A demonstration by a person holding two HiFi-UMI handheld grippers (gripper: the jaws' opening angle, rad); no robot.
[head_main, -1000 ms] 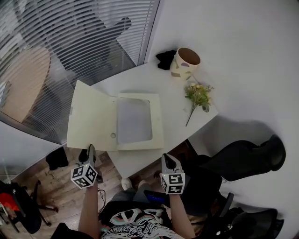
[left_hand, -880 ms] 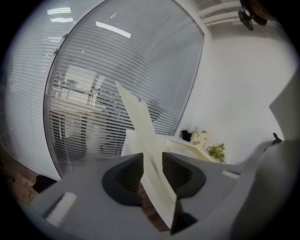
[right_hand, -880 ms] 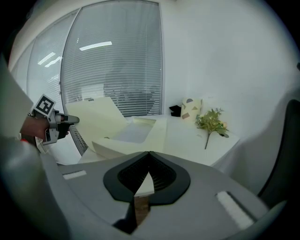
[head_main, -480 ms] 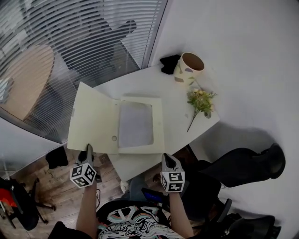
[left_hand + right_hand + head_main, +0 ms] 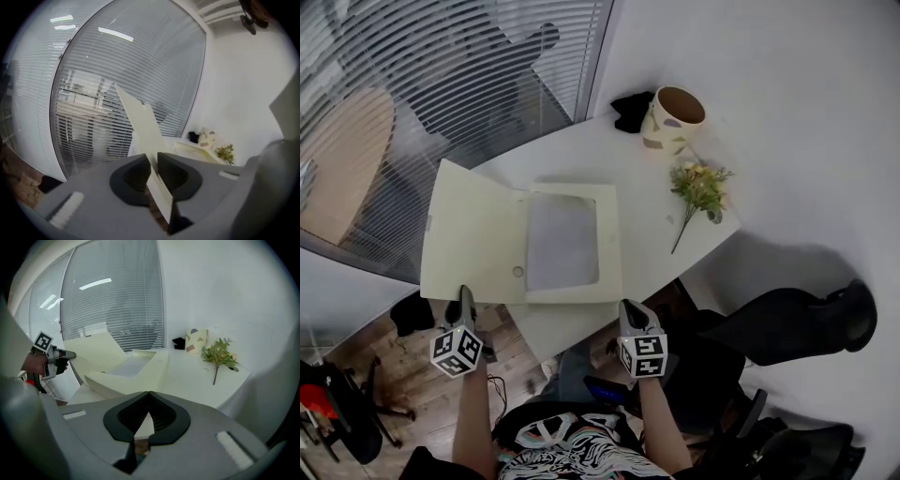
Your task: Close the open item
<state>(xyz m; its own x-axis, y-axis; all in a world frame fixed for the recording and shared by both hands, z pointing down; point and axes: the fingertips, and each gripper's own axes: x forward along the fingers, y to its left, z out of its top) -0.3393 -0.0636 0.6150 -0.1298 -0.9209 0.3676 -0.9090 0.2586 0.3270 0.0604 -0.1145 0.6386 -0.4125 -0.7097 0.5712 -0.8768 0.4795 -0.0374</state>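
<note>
- The box file [image 5: 567, 246] lies open near the left end of the white surface [image 5: 652, 202]. Its shallow tray sits on the surface, and its lid [image 5: 473, 234] is spread out to the left, reaching past the surface's edge.
- It looks like thin cream card, so I judge it light and fairly stiff across the panel but easy to bend or crease at the fold. The smooth face could slip in a loose pinch.
- The best hold is probably the lid's free near edge, well away from the hinge. From there it can swing over the tray without buckling.
- The left gripper [image 5: 466, 300] already has that hold. Its jaws have just been closing with the lid's edge between them, and in the left gripper view they are pressed onto the card, which rises at a slant beyond them.
- The right gripper [image 5: 630, 311] hangs just off the near edge of the surface, apart from the file. Its jaws are together with nothing between them, so it could steady the tray if it slides.
- A patterned cup [image 5: 675, 117] and a flower sprig [image 5: 699, 187] stand well apart on the right, out of the lid's arc.
</note>
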